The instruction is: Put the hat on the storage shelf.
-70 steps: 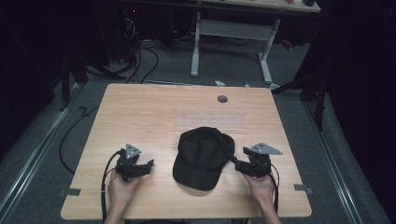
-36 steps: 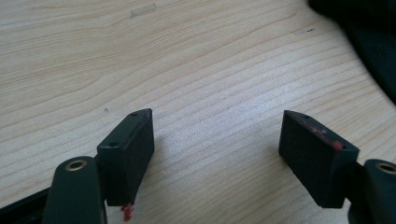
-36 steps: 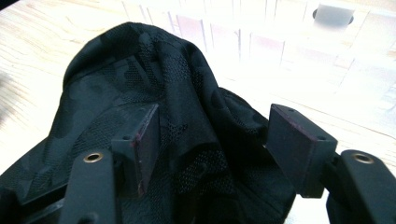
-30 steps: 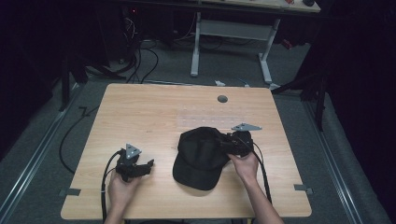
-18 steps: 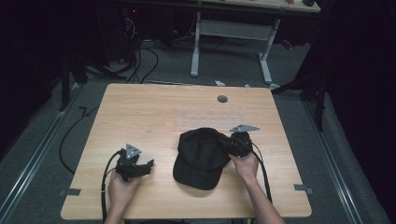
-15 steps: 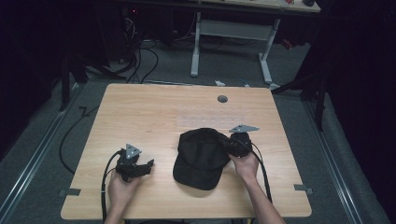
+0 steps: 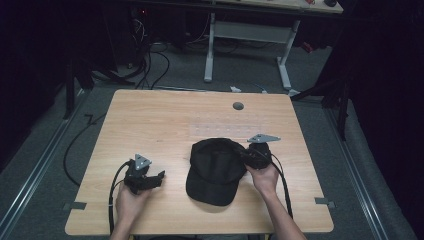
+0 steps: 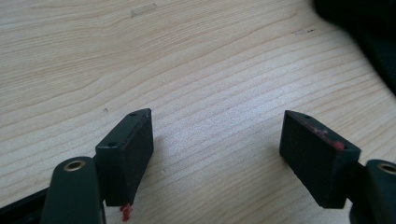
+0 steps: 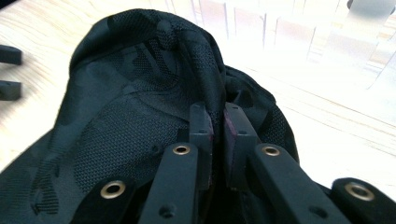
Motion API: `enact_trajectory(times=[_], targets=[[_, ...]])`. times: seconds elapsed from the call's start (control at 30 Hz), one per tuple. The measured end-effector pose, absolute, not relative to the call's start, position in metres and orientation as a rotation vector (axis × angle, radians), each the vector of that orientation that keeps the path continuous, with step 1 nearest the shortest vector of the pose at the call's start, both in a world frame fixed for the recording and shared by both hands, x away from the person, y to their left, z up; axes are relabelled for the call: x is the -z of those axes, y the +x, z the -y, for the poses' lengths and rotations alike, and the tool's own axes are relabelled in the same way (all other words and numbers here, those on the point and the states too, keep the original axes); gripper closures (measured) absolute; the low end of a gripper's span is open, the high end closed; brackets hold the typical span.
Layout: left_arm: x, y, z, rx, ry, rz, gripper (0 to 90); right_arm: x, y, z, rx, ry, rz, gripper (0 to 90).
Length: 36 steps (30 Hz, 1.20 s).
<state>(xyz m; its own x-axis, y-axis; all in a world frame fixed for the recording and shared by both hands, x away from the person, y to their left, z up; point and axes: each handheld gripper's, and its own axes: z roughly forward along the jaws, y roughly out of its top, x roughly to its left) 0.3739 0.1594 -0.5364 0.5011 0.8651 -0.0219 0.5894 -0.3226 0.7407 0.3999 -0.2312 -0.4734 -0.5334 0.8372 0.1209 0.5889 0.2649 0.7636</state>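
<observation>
Centrally on the table [image 7: 150, 125], toward its near edge, we note a black cap [image 7: 216, 167] lying with its brim pointing at the person. We use the cap as landmark throughout.

Right gripper [image 7: 252, 156]: at the cap's right side, touching the crown. In the right gripper view its jaws are nearly closed, pinching a raised fold of the cap's mesh fabric [image 9: 205, 79] between them. The right hand [image 7: 263, 176] sits just right of the brim.

Left gripper [image 7: 152, 177]: well left of the cap, low over bare wood. In the left gripper view its jaws stand wide apart with nothing between them [image 8: 217, 140]; the cap's dark edge [image 8: 369, 32] shows at the upper right corner.

Open room: beyond the cap, the whole far half of the table is bare apart from a small round grey cap-hole [image 7: 238, 106] near the far edge. A wide strip of wood lies left of the cap, a narrower one to its right.

Surface: light wood grain, matte. Grey floor around the table; cables [image 7: 150, 55] and white desk legs [image 7: 209, 50] stand beyond the far edge. The room is dark.
</observation>
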Motion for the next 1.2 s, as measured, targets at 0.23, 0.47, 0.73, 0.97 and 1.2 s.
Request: enact_trajectory(times=[0.23, 0.47, 0.73, 0.97, 1.2], targets=[[0.536, 0.374, -0.158, -0.490, 2.041, -1.189, 22.8, 0.458, 0.387, 0.237, -1.200, 1.269, -2.205, 84.1], [0.535, 0.374, -0.162, -0.454, 2.037, -1.190, 22.8, 0.447, 0.377, 0.244, -1.237, 1.244, -2.186, 84.2], [0.524, 0.367, -0.161, -0.335, 1.985, -1.112, 23.9, 0.436, 0.365, 0.249, -1.309, 1.210, -2.162, 84.2], [0.506, 0.364, -0.146, -0.213, 1.987, -0.994, 23.2, 0.432, 0.362, 0.246, -1.324, 1.173, -2.166, 84.2], [0.497, 0.362, -0.131, -0.104, 2.013, -0.909, 23.2, 0.426, 0.359, 0.241, -1.338, 1.119, -2.165, 84.1]])
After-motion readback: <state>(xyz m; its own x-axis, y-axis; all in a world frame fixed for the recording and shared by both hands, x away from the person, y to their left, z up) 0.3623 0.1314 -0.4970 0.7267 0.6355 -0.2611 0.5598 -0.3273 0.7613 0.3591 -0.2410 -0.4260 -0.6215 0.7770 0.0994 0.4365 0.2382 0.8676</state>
